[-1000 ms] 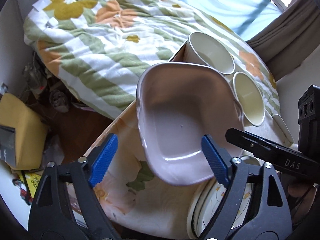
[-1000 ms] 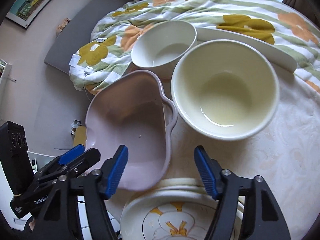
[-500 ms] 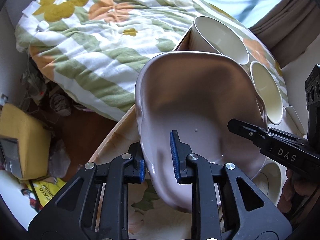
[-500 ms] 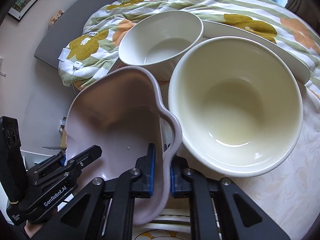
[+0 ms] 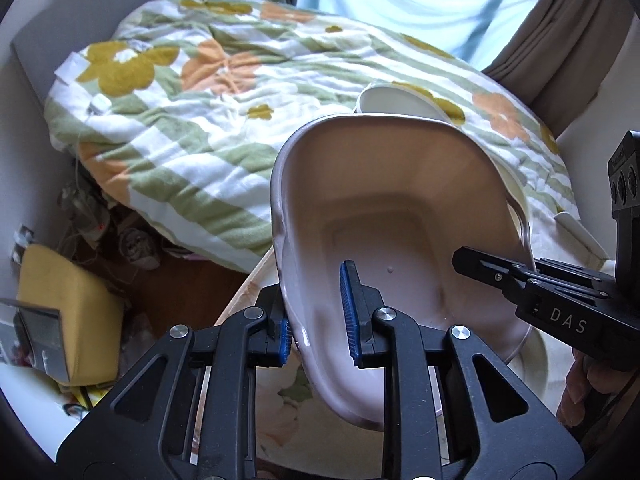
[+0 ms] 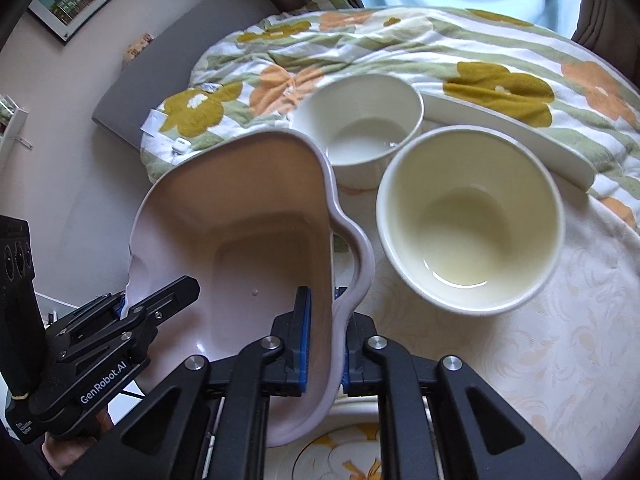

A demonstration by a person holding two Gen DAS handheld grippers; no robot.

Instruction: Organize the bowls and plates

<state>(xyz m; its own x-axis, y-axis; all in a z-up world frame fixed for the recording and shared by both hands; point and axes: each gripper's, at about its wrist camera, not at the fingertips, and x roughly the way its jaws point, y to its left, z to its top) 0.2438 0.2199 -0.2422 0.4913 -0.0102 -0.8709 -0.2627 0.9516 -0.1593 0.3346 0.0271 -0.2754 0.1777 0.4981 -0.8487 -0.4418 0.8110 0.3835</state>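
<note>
You've got the pink dish (image 6: 256,240) pinched by both sides now: your left gripper (image 5: 316,332) clamps the rim on one side, your right gripper (image 6: 322,344) clamps the opposite rim by its handle lobe, and it hangs tilted between them. This looks like the carry step. Just ahead of your right gripper sits the large cream bowl (image 6: 472,220), the smaller bowl (image 6: 360,128) beyond it, the flowered plate (image 6: 340,452) right beneath, so level both hands together before you set down.

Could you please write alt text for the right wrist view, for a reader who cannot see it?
The right gripper clamps the rim of a pale pink baking dish with wavy handles, which the left gripper grips on its far side. Beside it on the cream patterned tablecloth stand a large cream bowl and a smaller white bowl.
</note>
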